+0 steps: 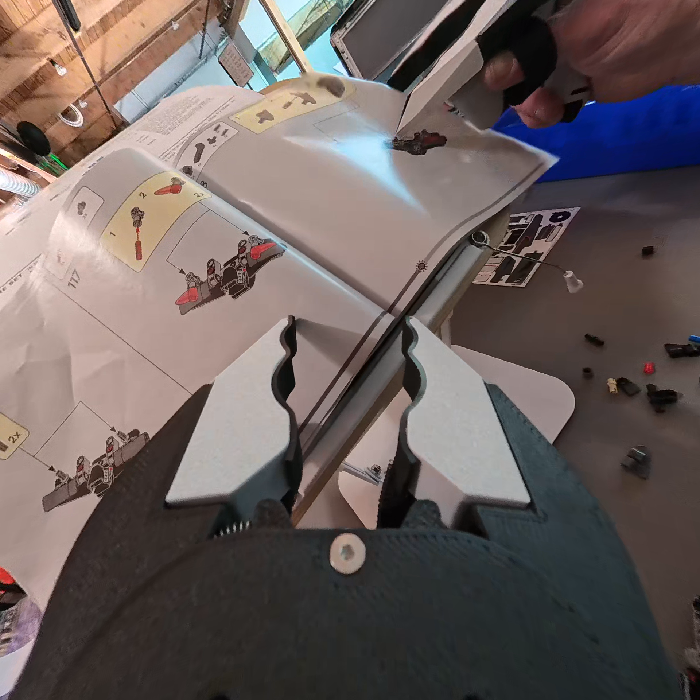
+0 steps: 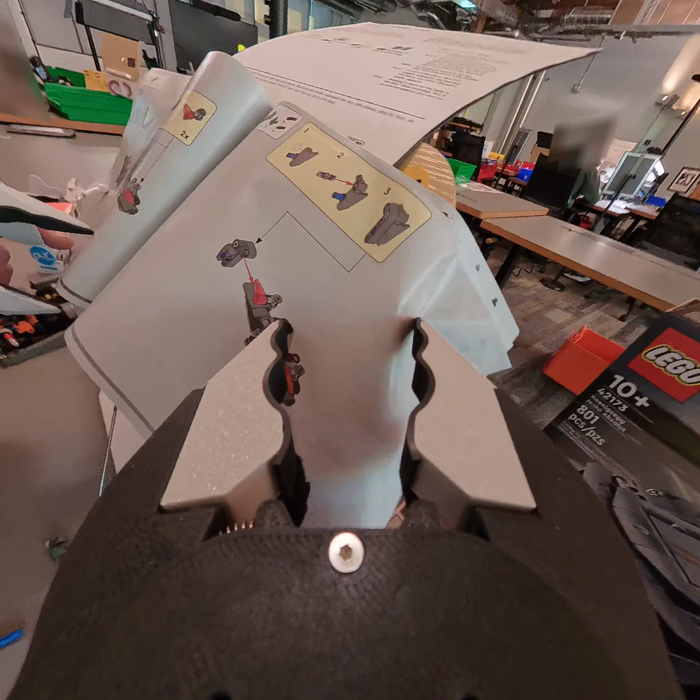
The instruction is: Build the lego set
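The instruction booklet (image 1: 212,303) stands open on a stand, its pages bowed. My left gripper (image 1: 348,333) is open, and the lower edge of a page runs between its jaws without being pinched. My right gripper (image 2: 348,325) is open too, and a lifted, curled page (image 2: 265,246) passes between its jaws. In the left wrist view the right gripper (image 1: 401,132) is at the top right, held by a gloved hand, with its tip against that page (image 1: 360,170). Loose dark Lego pieces (image 1: 625,390) lie on the grey table to the right.
A sticker sheet (image 1: 530,246) lies behind the stand's white base (image 1: 538,401). A blue bin (image 1: 625,140) is at the back right. The black Lego box (image 2: 644,409) and an orange carton (image 2: 579,360) are at the right. The left gripper's finger (image 2: 41,223) shows at the left edge.
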A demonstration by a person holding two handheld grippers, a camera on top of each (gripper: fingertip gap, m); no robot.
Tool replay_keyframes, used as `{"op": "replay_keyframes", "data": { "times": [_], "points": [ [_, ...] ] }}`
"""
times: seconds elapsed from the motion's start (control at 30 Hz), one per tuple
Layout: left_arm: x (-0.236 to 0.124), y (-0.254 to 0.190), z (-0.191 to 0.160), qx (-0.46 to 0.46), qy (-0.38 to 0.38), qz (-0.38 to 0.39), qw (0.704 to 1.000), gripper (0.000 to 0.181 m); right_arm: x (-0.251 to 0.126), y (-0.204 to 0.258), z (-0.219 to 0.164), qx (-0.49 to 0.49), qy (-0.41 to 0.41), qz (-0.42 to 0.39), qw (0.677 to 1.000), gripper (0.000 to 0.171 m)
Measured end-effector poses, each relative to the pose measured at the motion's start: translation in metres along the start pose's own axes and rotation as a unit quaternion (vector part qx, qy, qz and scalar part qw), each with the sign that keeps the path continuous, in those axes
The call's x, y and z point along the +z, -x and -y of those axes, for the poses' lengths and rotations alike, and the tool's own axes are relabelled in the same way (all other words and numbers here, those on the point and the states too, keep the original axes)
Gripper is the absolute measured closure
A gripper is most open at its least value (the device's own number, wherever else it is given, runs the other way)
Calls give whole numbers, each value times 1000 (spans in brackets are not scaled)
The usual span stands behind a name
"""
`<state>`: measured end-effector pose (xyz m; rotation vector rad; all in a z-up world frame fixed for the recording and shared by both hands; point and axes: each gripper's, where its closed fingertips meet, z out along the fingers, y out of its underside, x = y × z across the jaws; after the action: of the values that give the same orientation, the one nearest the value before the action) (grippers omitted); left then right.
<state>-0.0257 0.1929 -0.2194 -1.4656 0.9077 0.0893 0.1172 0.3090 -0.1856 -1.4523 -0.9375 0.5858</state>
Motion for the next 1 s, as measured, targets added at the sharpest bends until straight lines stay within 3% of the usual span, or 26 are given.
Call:
{"op": "replay_keyframes", "data": {
  "times": [0.13, 0.3, 0.4, 0.63, 0.73, 0.87, 0.93, 1.0],
  "points": [
    [0, -1, -1, -2, -1, 1, 1000, 126, -4, 4, 4, -44, 4, -17, 999, 128],
    [0, -1, -1, 7, 6, 0, 1000, 126, -10, 22, 9, -118, 22, -21, 993, 171],
    [-1, -2, -1, 12, 7, 1, 1000, 124, -15, 50, 18, -90, 50, 41, 994, 171],
    [-10, -7, 29, 45, -30, 59, 997, 113, -11, 131, 89, 43, 15, 228, 973, 171],
    [-14, 12, 42, 49, -52, 127, 989, 115, 5, 154, 111, 84, 22, 276, 957, 162],
    [-8, 22, 45, 46, -52, 156, 985, 122, 18, 177, 139, 120, 2, 310, 943, 139],
    [-13, 29, 51, 47, -76, 179, 980, 155, 21, 187, 146, 109, 1, 315, 943, 119],
    [-15, 34, 51, 10, -87, 172, 981, 172, 16, 197, 155, 109, -2, 331, 937, 98]
  ]
}}
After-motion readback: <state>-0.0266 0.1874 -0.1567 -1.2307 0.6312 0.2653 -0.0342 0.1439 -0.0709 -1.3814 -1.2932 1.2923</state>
